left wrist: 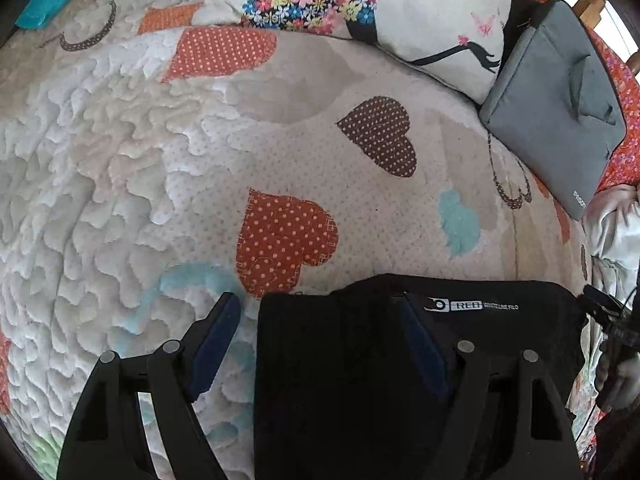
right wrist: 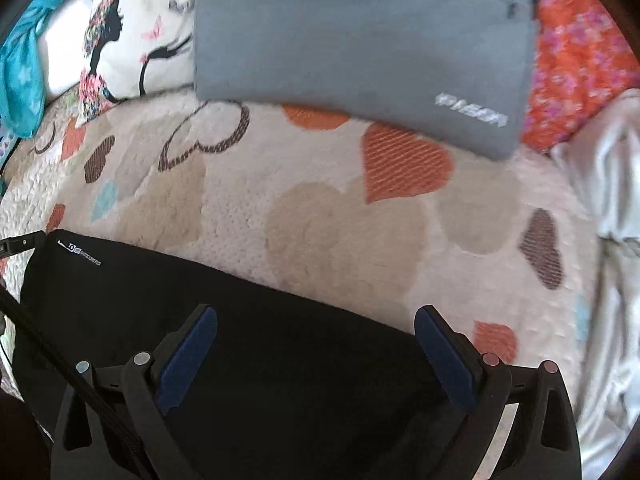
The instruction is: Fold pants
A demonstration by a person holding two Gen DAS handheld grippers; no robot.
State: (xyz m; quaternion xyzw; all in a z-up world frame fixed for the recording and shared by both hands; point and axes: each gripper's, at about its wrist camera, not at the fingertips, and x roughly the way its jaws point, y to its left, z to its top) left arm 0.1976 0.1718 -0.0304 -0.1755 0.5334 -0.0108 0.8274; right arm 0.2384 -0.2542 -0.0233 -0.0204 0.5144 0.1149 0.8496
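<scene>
One pair of black pants (left wrist: 360, 380) lies folded flat on a quilted bedspread (left wrist: 120, 200), at the near edge of both views, with a small white printed label (left wrist: 472, 306) near its upper edge (the lettering is too small to read in full). Two grippers are over it. The left gripper (left wrist: 320, 320) has its two blue-padded fingers (left wrist: 216, 344) spread wide: one finger is over the bare quilt just beside the pants' left edge, the other is over the black cloth, and nothing is pinched between them. The right gripper (right wrist: 316, 344) also has its two fingers (right wrist: 188, 356) wide apart, both above the pants near the garment's far edge, again with nothing clamped; whether either gripper's tips touch the cloth cannot be told. A black cable (right wrist: 60, 364) crosses the lower left of the right wrist view. On the quilt the left wrist view shows two polka-dot hearts close ahead, one orange (left wrist: 284, 240) and one brown (left wrist: 384, 136). Beyond them lies one white pillow (left wrist: 400, 12) printed with a woman's silhouette and flowers, and touching it on its right, one grey soft case (left wrist: 552, 104). There is one teal cloth (right wrist: 24, 72) at the far left and a red flowered fabric (right wrist: 576, 60) at the far right, with pale crumpled bedding (right wrist: 612, 184) below it.
</scene>
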